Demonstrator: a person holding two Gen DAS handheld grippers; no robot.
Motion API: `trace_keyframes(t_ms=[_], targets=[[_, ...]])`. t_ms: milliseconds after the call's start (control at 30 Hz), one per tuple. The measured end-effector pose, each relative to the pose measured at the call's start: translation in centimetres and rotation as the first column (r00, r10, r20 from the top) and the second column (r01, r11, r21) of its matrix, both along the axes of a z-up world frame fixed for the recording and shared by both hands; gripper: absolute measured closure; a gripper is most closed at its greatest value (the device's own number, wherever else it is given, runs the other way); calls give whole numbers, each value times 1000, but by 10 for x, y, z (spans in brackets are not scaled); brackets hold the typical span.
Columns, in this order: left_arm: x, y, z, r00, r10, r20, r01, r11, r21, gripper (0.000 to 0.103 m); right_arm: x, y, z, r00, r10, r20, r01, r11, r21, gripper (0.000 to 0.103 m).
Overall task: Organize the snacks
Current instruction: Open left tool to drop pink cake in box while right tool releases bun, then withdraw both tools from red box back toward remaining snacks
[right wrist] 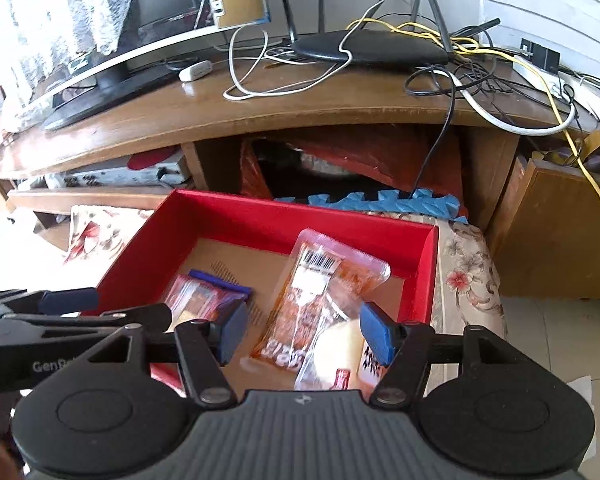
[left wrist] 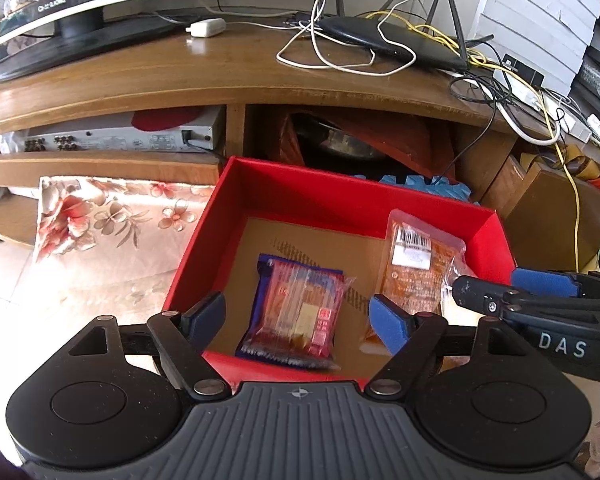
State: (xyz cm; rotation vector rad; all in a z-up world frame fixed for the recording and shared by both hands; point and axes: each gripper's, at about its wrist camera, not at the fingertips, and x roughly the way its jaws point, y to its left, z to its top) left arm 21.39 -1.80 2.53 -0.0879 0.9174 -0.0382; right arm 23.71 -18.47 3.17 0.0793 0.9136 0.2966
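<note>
Both claws hang wide apart and empty over the red box [left wrist: 340, 196]. Left gripper [left wrist: 300, 320] hovers above the purple-edged snack pack [left wrist: 296, 308] at the near left of the box floor; right gripper [right wrist: 300, 332] straddles the orange snack packet [right wrist: 312, 304] and a pale round snack [right wrist: 336, 356] lying on its near end. Box sits on a floral cloth [left wrist: 100, 224] before the wooden TV stand [left wrist: 220, 76]. Those slick wrappers overlap, so a closing pinch could, I reckon, snag two at once or skid off one.
</note>
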Motion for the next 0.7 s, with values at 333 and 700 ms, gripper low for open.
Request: trace_keyframes(t_ms=[333,700], targets=[[-27,8,3,1000,-4,-13,3,1000,-8,18,-32,6,2,999,40,-15,-40,999,13,44],[-59,24,0,999,23,-41,-23,1000,-3,19,-61,25,-3,993,104,-56,-102,994,27,44]])
